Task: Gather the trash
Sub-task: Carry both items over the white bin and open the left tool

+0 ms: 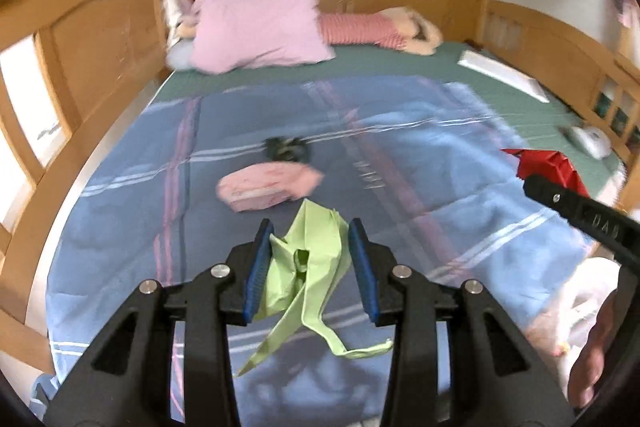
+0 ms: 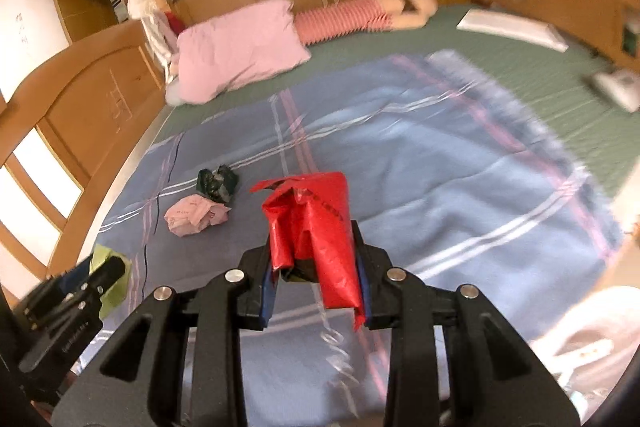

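Observation:
My left gripper (image 1: pixel 310 231) is shut on a crumpled light-green wrapper (image 1: pixel 308 267), whose strips hang down above the blue striped blanket (image 1: pixel 420 163). My right gripper (image 2: pixel 316 231) is shut on a crumpled red plastic wrapper (image 2: pixel 316 223), held above the blanket (image 2: pixel 420 147). The red wrapper also shows in the left wrist view (image 1: pixel 548 167), at the right. On the blanket lie a crumpled pink wrapper (image 1: pixel 264 185) (image 2: pixel 196 215) and a dark green crumpled wrapper (image 1: pixel 286 149) (image 2: pixel 218 181) just beyond it. The left gripper shows at the lower left of the right wrist view.
A pink pillow (image 1: pixel 256 31) and a striped plush toy (image 1: pixel 380 29) lie at the far end of the green mattress (image 1: pixel 400 61). A white flat box (image 1: pixel 504 73) and a white device (image 1: pixel 592 139) sit at the right. Wooden bed frame (image 1: pixel 88 39) surrounds the bed.

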